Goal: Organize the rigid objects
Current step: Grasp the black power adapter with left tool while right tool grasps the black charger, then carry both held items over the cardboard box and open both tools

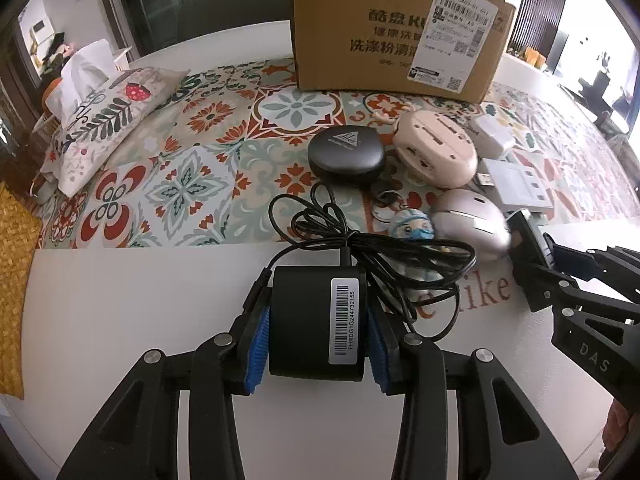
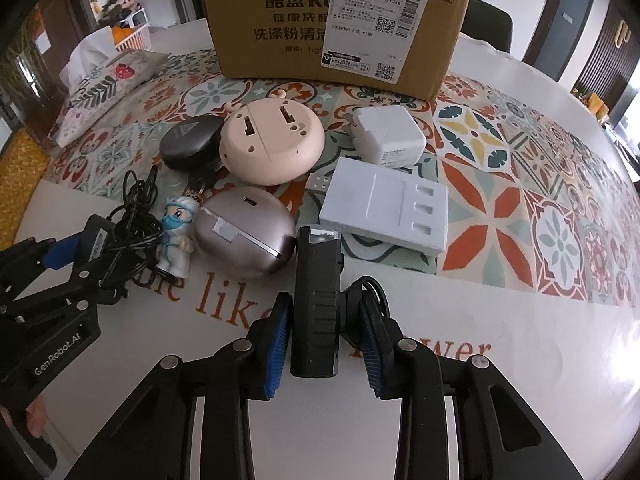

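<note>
Gripping a black power adapter (image 1: 316,320) between its blue pads (image 1: 256,344), my left gripper (image 1: 316,340) is clamped on both sides of the block, whose white barcode sticker faces the camera. The adapter's black cable (image 1: 360,248) lies in loose tangled loops on the table just beyond it. My right gripper (image 2: 322,340) has a long black ribbed device (image 2: 318,304) standing between its blue pads (image 2: 276,344); the left pad touches the device's side, while the right pad seems to press a black mount on its other side, so the jaws look closed on it. Both grippers sit low over the white part of the table (image 2: 520,360), where reddish-brown lettering is printed. Just past them lies a cluster of small things: a figurine keychain (image 2: 178,232) in a white suit and blue mask beside the cable, a silver oval case (image 2: 244,236) touching it, a pink round gadget (image 2: 272,146) lying with its underside up, a black round case (image 2: 188,144) next to that, a white plug charger (image 2: 390,136), and a white flat box (image 2: 384,208) with three rectangular slots. These rest on or at the edge of a patterned floral table runner (image 2: 520,184). Behind everything a cardboard box (image 2: 280,20) with a shipping label stands upright on the runner. Far left, a fabric tissue holder (image 1: 104,120) lies on the runner.
</note>
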